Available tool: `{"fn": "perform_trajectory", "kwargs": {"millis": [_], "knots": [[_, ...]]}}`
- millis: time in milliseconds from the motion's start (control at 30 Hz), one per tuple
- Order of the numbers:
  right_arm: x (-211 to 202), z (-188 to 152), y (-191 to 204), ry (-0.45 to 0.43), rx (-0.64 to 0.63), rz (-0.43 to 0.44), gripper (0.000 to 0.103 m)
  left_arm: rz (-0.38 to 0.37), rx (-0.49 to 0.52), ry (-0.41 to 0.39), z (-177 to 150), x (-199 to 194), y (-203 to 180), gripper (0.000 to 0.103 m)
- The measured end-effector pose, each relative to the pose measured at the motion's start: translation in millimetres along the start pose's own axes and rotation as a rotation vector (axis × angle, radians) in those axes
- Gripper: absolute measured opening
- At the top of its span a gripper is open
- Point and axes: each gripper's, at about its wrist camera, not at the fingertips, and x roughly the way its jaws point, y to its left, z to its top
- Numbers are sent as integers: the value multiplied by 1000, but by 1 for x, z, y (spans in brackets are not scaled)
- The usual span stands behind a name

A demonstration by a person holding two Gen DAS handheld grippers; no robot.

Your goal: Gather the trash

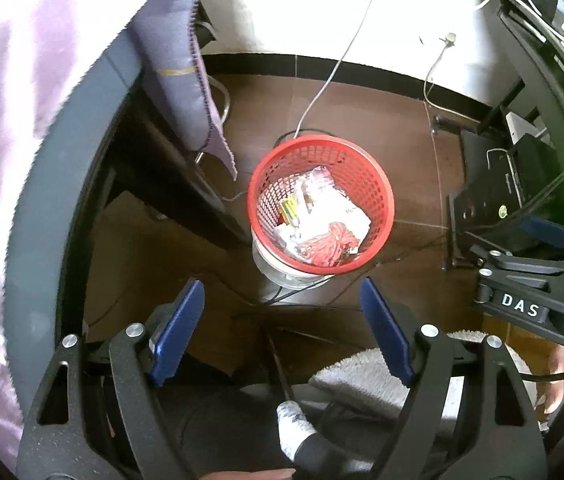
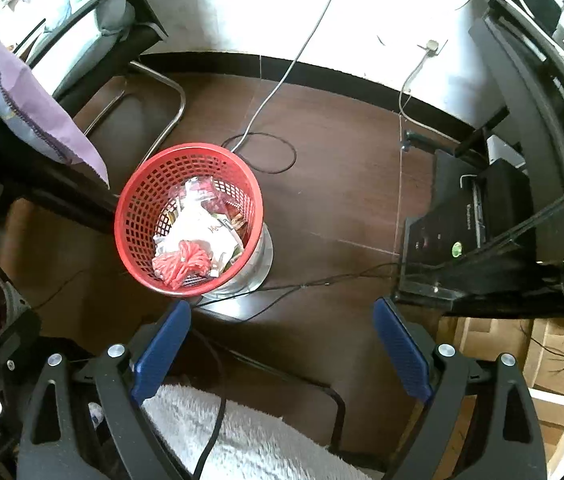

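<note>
**Both grippers empty above the waste basket: choosing the next pickup**

The left gripper (image 1: 282, 320) and the right gripper (image 2: 282, 340) are both hovering over the brown tiled floor (image 2: 342, 200), each with its blue-padded jaws spread wide and nothing between them. The round red plastic mesh basket (image 1: 378, 184) is standing on the floor ahead of both, resting on a clear glass-like base (image 2: 259, 268) and sitting just beside the dark leg of the tabletop draped with a lilac cloth (image 1: 185, 60).

Inside the basket, collected trash is already lying: crumpled white paper and wrappers (image 2: 197, 228) with a bundle of pink-red yarn (image 2: 179, 266) on top at the near side.

Procedure, as judged from this position:

1. No loose trash is showing on the visible floor, so the grippers are probably needing to turn elsewhere to find the next piece.
2. Thin black cables (image 2: 322, 280) are running across the floor just in front of the basket; any low approach is risking a snag.
3. On return, release directly over the opening: the basket looks light and may tip off its base if knocked.
</note>
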Motion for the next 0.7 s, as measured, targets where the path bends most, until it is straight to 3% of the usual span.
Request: {"fn": "perform_trajectory", "kwargs": {"millis": [700], "knots": [[-31,-22,20,-40,-46,-18,92,28,-12,-75,-22,-28,11,81]]}}
